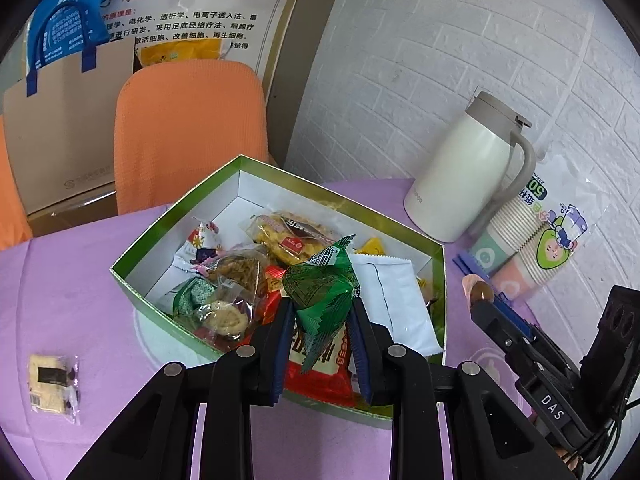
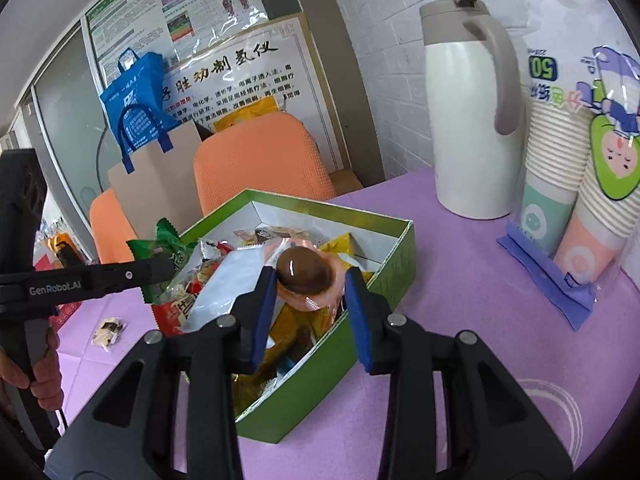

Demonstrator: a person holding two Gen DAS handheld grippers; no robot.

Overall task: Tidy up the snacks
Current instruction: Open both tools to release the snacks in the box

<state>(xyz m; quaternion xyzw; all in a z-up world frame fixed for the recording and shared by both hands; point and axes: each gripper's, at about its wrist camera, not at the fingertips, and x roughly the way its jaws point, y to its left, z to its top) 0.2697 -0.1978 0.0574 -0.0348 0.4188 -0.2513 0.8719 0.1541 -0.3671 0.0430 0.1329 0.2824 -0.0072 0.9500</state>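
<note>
Green packet (image 1: 320,288) in left gripper (image 1: 320,320) hides snacks beneath

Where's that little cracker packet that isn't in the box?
In the left wrist view, the cracker packet lies on the purple tablecloth, left of the green box, apart from it.

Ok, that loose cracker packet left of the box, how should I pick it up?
The cracker packet lies flat on the purple table, clear of the green box. I would come straight down from above and pinch across its narrow width at the middle; the clear wrapper ends look too floppy to hold.
</note>
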